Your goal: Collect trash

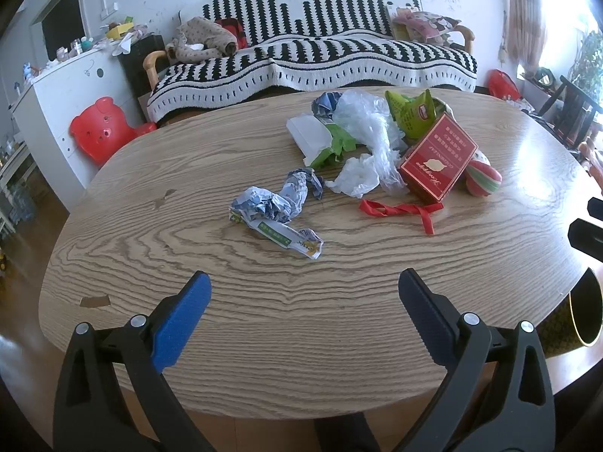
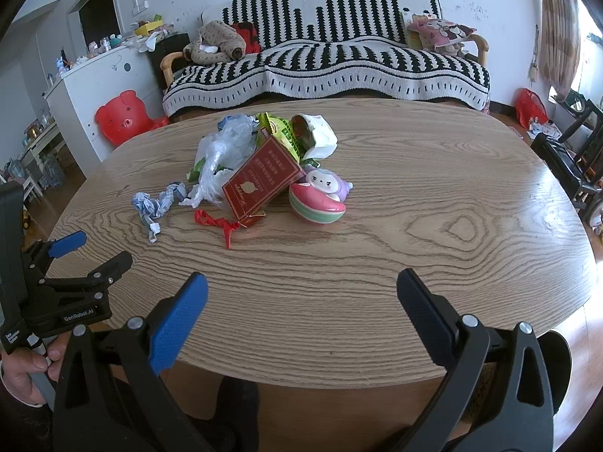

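Observation:
A pile of trash lies on the oval wooden table (image 1: 264, 324): a crumpled blue-white wrapper (image 1: 277, 213) (image 2: 156, 205), a clear plastic bag (image 1: 367, 132) (image 2: 222, 154), a red box (image 1: 437, 158) (image 2: 260, 182), a red ribbon (image 1: 403, 211) (image 2: 220, 224), a green snack bag (image 1: 410, 113) (image 2: 280, 132) and a white-green packet (image 1: 320, 139). A round pink-green toy (image 1: 482, 179) (image 2: 320, 199) sits beside the box. My left gripper (image 1: 303, 286) is open and empty, near the table's front edge, short of the wrapper. My right gripper (image 2: 301, 288) is open and empty, to its right.
A black bin with a gold rim (image 1: 584, 309) stands below the table's right front edge. A striped sofa (image 1: 312, 60) is behind the table. A white cabinet (image 1: 64, 101) and red pig stool (image 1: 101, 128) stand at the left; dark chairs (image 2: 573, 158) at the right.

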Action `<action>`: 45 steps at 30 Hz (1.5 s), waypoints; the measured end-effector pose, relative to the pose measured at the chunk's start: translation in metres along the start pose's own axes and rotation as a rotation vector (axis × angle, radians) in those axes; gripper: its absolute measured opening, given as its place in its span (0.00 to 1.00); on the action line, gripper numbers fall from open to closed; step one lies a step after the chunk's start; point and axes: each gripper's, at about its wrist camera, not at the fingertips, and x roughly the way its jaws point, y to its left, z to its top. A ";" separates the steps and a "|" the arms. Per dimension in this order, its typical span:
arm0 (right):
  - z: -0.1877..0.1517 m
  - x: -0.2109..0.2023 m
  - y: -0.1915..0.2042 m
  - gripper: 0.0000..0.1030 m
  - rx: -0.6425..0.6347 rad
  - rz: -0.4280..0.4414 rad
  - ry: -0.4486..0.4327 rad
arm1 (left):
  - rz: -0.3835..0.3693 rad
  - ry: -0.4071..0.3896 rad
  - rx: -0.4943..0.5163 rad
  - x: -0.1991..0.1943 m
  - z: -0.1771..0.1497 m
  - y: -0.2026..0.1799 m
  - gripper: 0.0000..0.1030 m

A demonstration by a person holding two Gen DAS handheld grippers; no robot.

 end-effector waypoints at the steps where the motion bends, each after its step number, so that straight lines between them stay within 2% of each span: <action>1: 0.000 0.000 0.000 0.94 0.001 0.000 0.000 | -0.001 0.001 -0.001 0.000 0.000 0.000 0.94; 29: -0.001 0.002 0.000 0.94 0.003 0.003 0.003 | -0.004 0.004 -0.001 0.003 -0.001 0.002 0.94; 34: 0.002 0.003 -0.007 0.94 0.008 0.001 0.012 | -0.064 0.012 0.015 0.008 -0.002 -0.003 0.94; 37: 0.011 0.007 -0.018 0.94 0.000 -0.001 0.013 | -0.123 0.021 0.029 0.011 0.010 -0.015 0.94; 41: 0.022 0.014 -0.038 0.94 -0.023 -0.032 0.006 | -0.142 -0.038 0.164 0.014 0.034 -0.053 0.94; 45: 0.028 0.028 -0.056 0.94 -0.012 -0.013 0.037 | -0.227 -0.045 0.229 0.036 0.056 -0.083 0.94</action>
